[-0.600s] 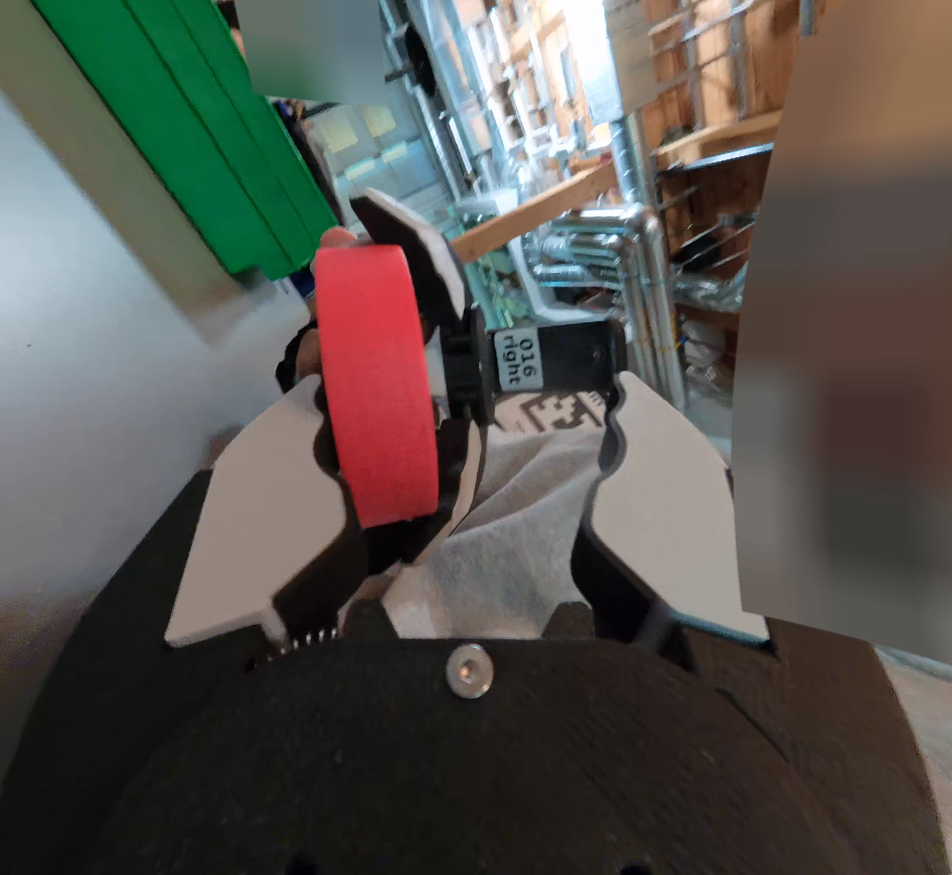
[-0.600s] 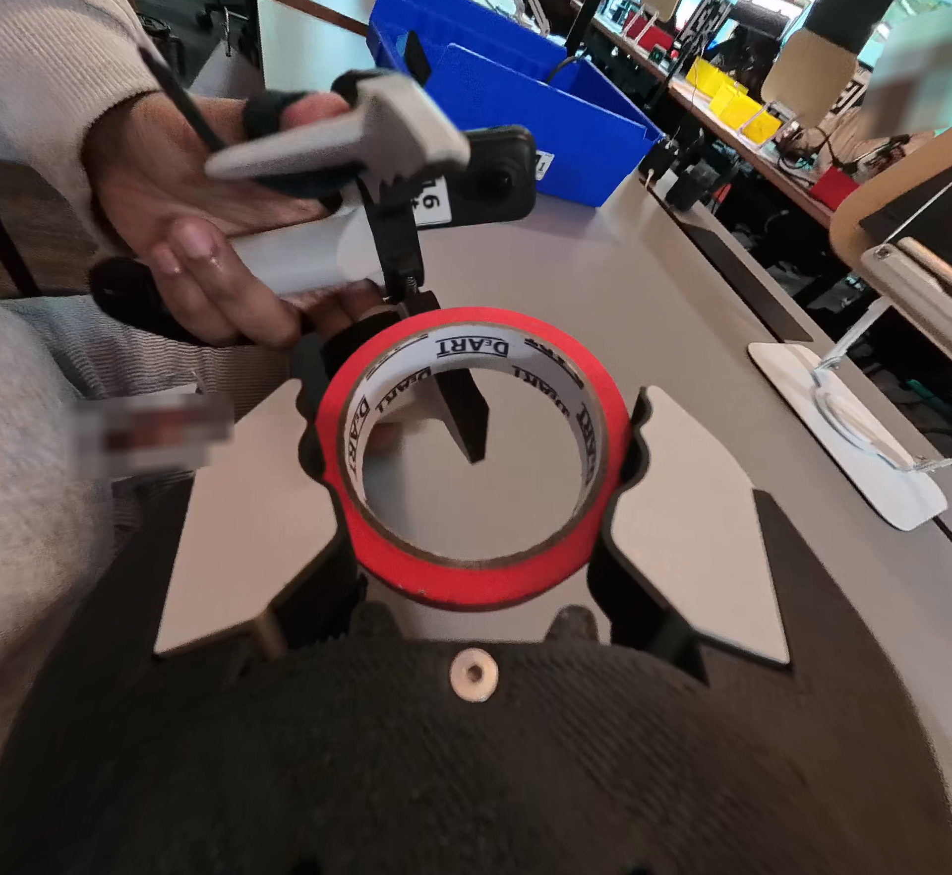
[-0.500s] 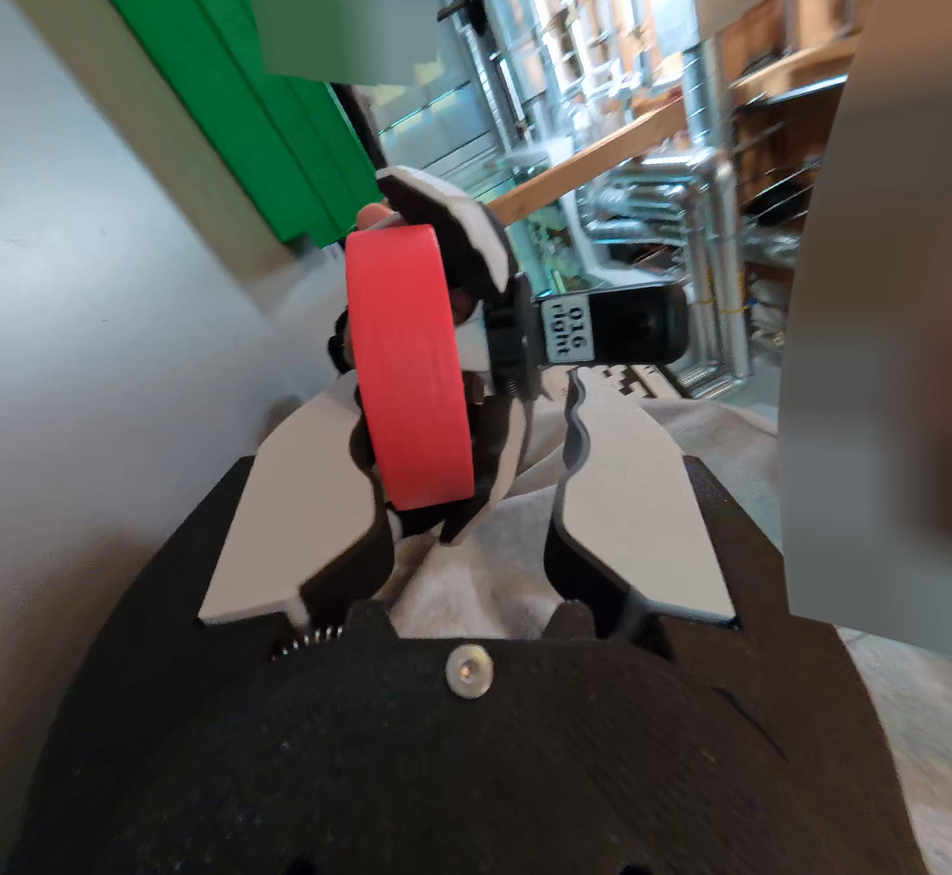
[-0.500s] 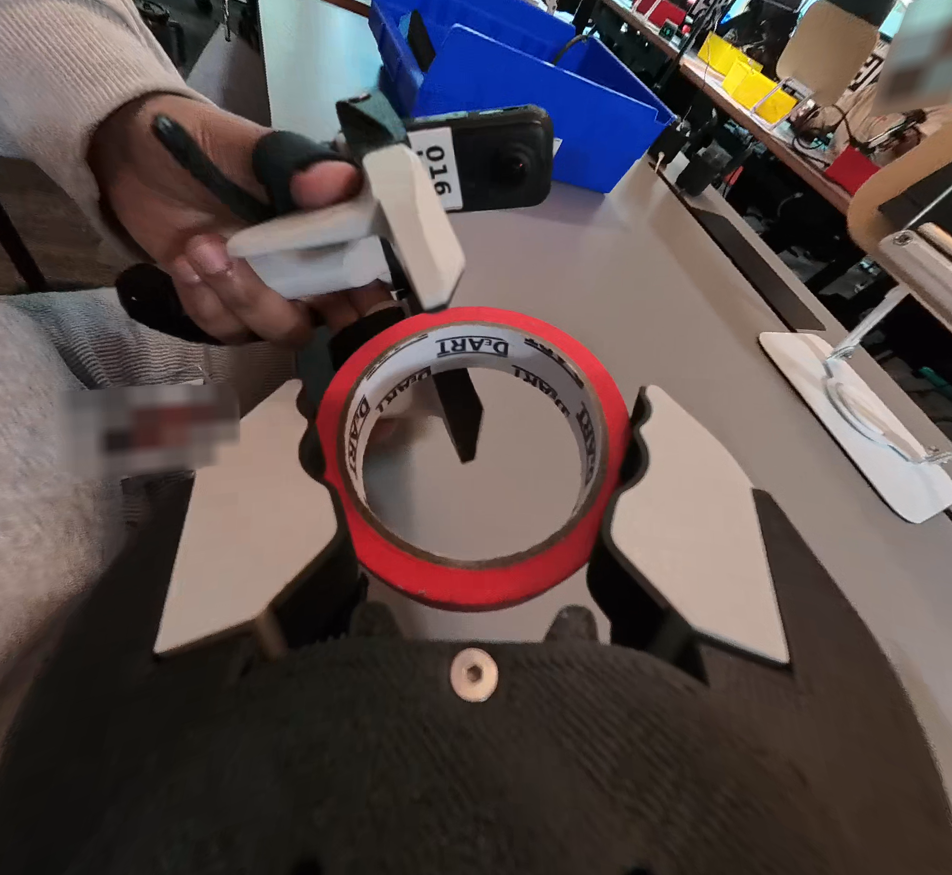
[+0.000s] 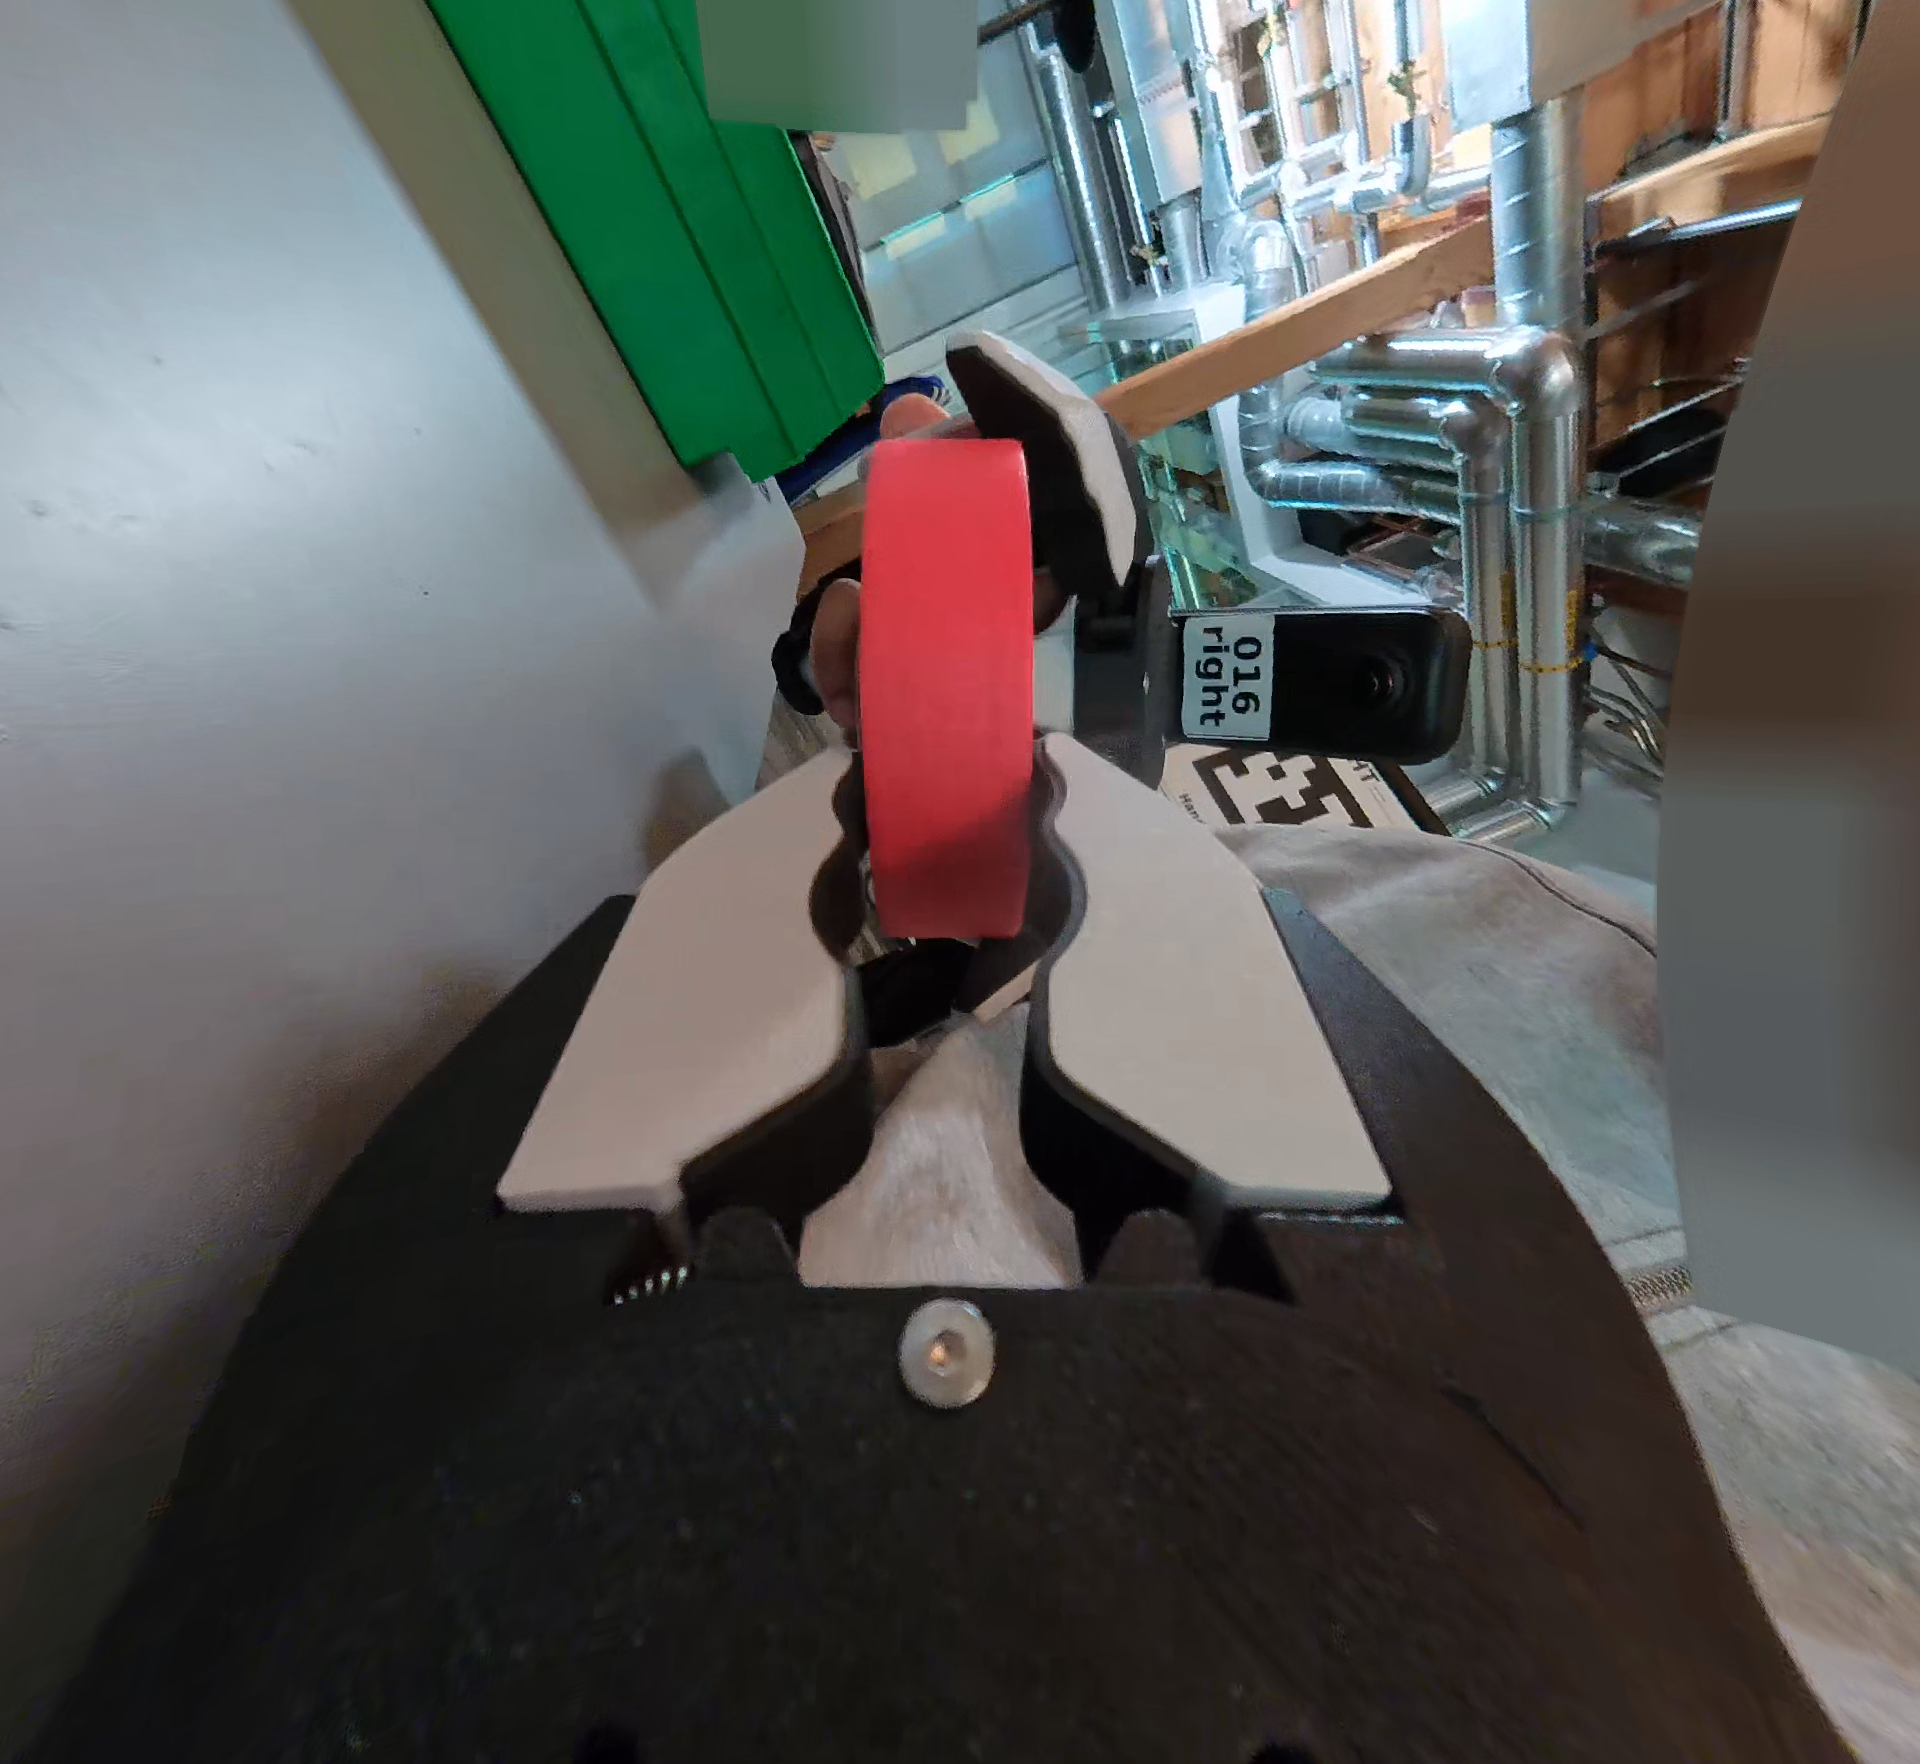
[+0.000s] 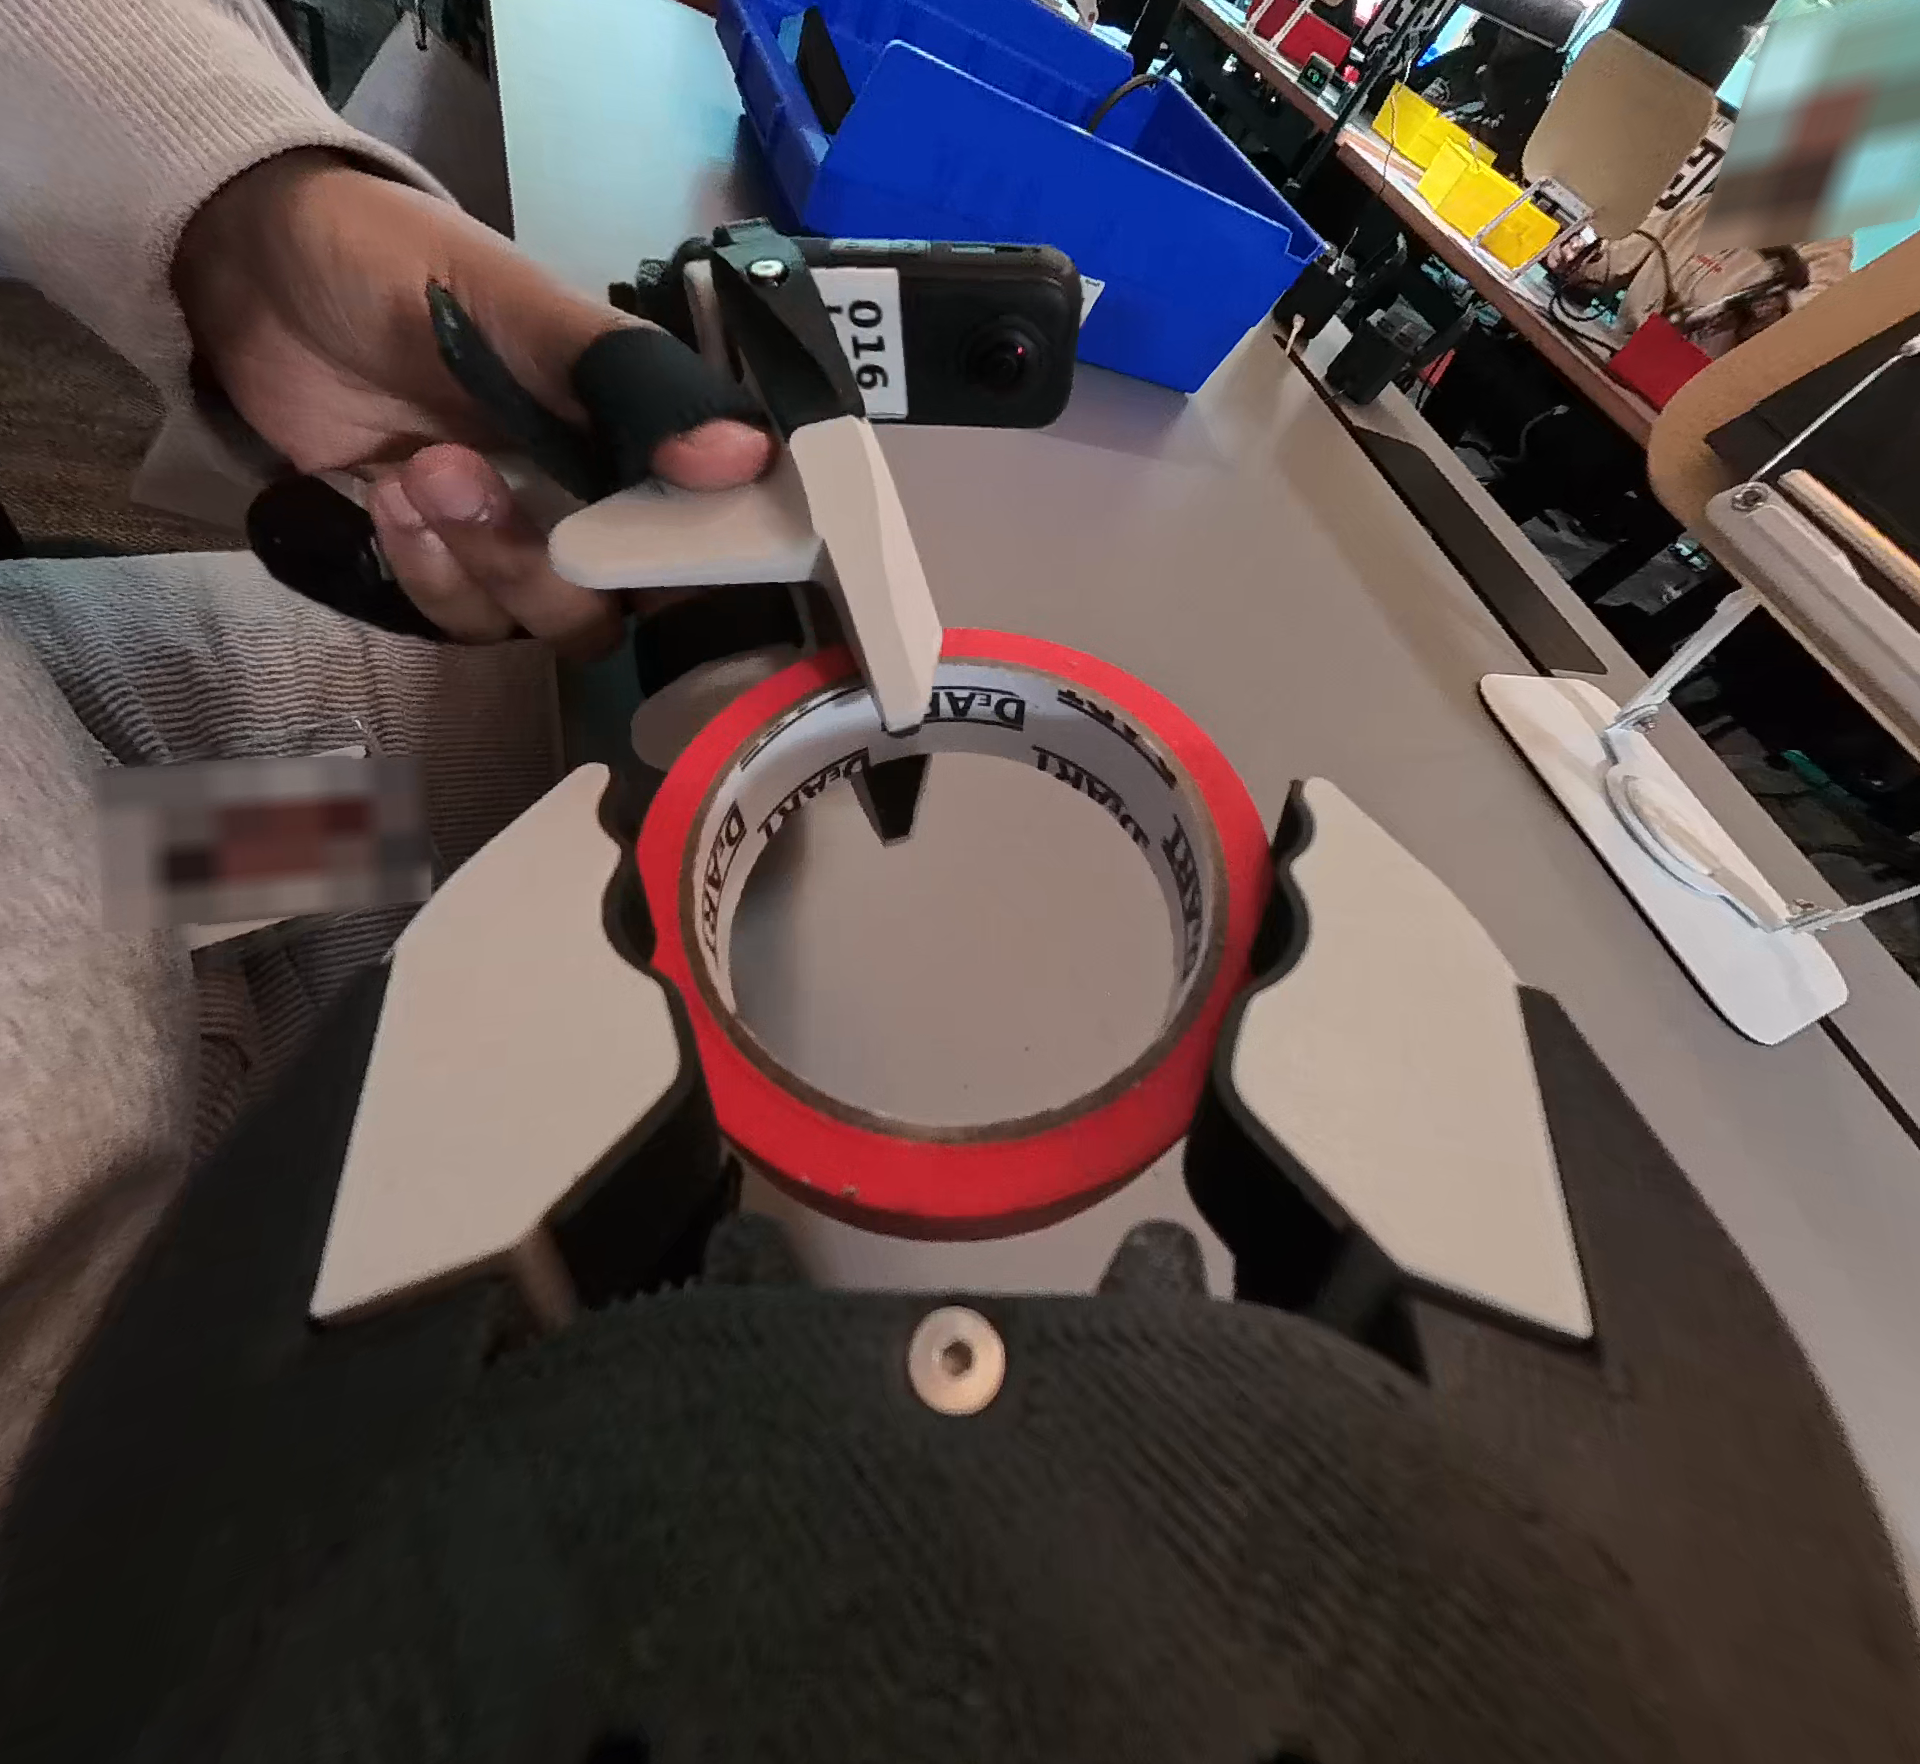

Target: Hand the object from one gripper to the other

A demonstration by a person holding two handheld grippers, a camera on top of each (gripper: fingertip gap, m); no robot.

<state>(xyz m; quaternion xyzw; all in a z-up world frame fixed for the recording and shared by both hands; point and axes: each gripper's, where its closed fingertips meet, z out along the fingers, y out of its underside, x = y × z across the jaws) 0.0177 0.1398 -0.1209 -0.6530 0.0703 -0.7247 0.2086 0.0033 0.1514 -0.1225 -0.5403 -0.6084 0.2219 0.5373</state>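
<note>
Your right gripper (image 6: 951, 914) clamps the red tape roll (image 6: 956, 1164) across its full width — both white fingers (image 6: 499, 1028) press the roll's outer band, left and right, and the roll lies open side up so you look down through its cardboard core at the grey table (image 6: 1195, 592). Roll held in the air above the table, nearer the near edge.

Your left gripper (image 5: 951, 841) closes on the same roll, seen edge-on in the left wrist view as an upright red band (image 5: 945, 706); its two fingers (image 5: 727, 966) pinch the band's flat faces at its low end. From the right wrist view, one left finger (image 6: 873, 571) reaches down over the roll's far rim, with a dark tip showing inside the ring. Both grippers grip the tape at once.

Your left hand (image 6: 416, 426) holds that tool at far left, thumb in a black loop. Blue bins (image 6: 987, 156) stand far behind on the table; a white stand base (image 6: 1662, 883) lies at right.
</note>
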